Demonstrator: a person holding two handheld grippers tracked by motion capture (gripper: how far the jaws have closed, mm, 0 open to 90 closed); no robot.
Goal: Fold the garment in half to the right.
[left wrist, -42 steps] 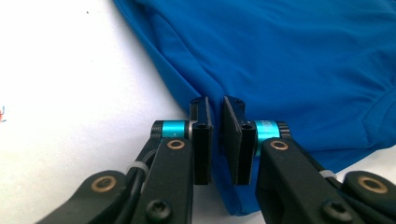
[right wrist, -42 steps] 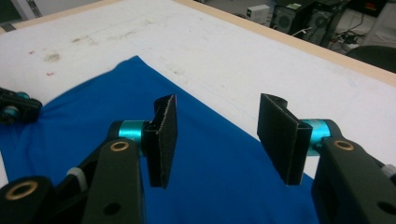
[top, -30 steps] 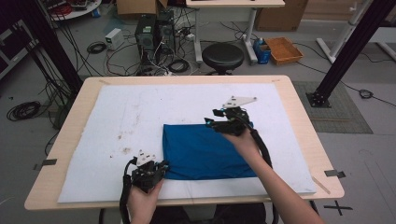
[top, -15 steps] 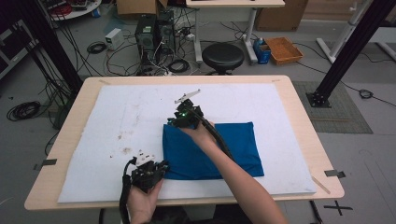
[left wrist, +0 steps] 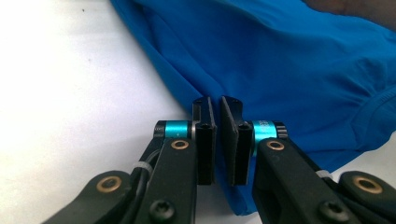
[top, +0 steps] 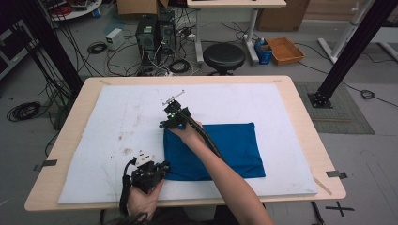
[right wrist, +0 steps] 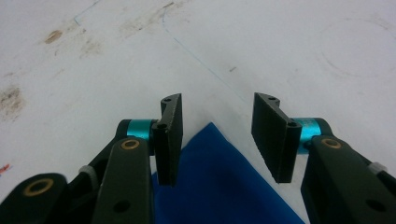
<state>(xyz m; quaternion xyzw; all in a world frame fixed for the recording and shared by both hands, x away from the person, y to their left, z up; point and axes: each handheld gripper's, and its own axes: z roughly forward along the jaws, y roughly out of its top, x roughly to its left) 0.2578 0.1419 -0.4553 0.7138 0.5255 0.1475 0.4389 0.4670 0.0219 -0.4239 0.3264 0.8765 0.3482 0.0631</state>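
Note:
A folded blue cloth (top: 230,145) lies on the white mat (top: 281,103), right of centre and toward the near side. My right gripper (top: 169,123) hovers at the cloth's far left corner, my forearm crossing the fabric. In the right gripper view the right gripper (right wrist: 217,100) is open, with the cloth's corner (right wrist: 219,186) pointing up between its jaws. My left gripper (top: 162,168) sits at the cloth's near left corner. In the left gripper view the left gripper (left wrist: 218,100) is closed to a thin gap over the cloth's edge (left wrist: 289,60).
The mat covers most of a wooden table (top: 305,112). Brown stains (top: 124,138) mark the mat left of the cloth. A black stool (top: 224,56), computer boxes and cables stand on the floor beyond the far edge.
My right gripper has travelled left along the cloth's far edge, from near its middle to the far left corner. The left gripper has stayed at the near left corner.

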